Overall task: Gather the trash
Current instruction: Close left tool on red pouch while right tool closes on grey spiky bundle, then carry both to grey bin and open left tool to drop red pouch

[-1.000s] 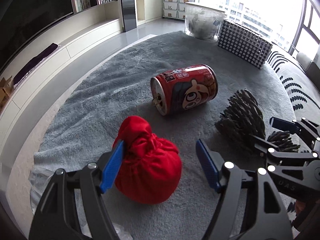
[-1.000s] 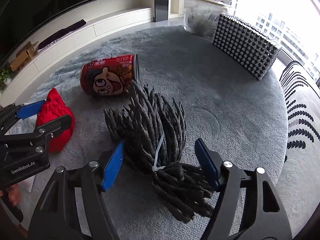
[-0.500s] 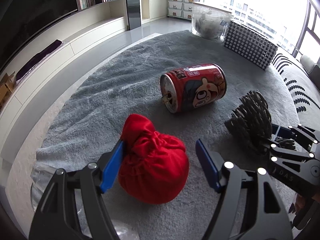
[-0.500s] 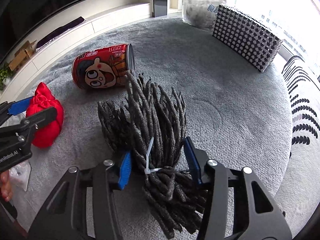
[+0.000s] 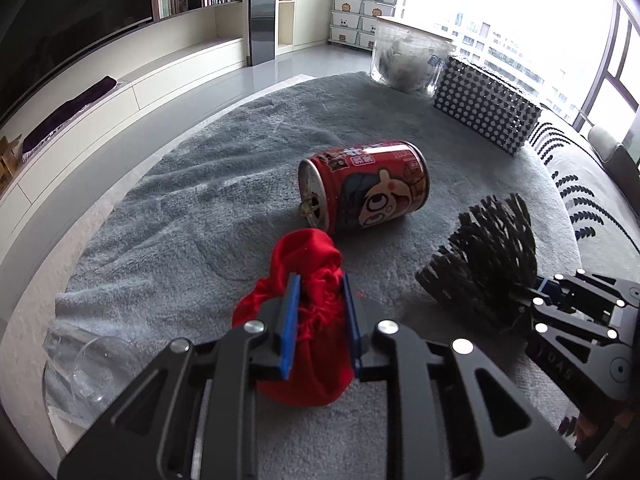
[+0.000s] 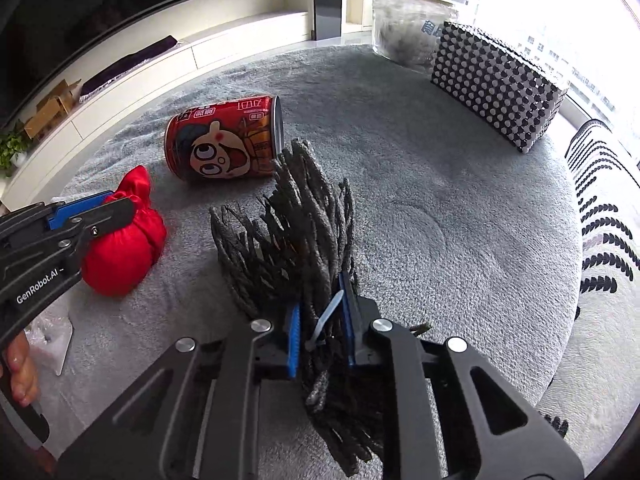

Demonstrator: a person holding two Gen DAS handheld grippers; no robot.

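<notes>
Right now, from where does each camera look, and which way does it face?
Left wrist: sits behind the left gripper, facing down at the red cloth bundle it grips; right gripper at the right edge.
Right wrist: sits behind the right gripper, clamped on the grey cord bundle; left gripper and fingers visible.
Shared: red can, grey rug.

Readable marks you have in view: "GenRobot.AI" in white on the left tool [image 6: 86, 216]; Chinese characters on the red can [image 6: 224, 146], too small to make out.

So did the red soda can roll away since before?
No. The red can still lies on its side on the grey rug, its end beside the rope bundle's tips. Only the camera shifted.
</notes>
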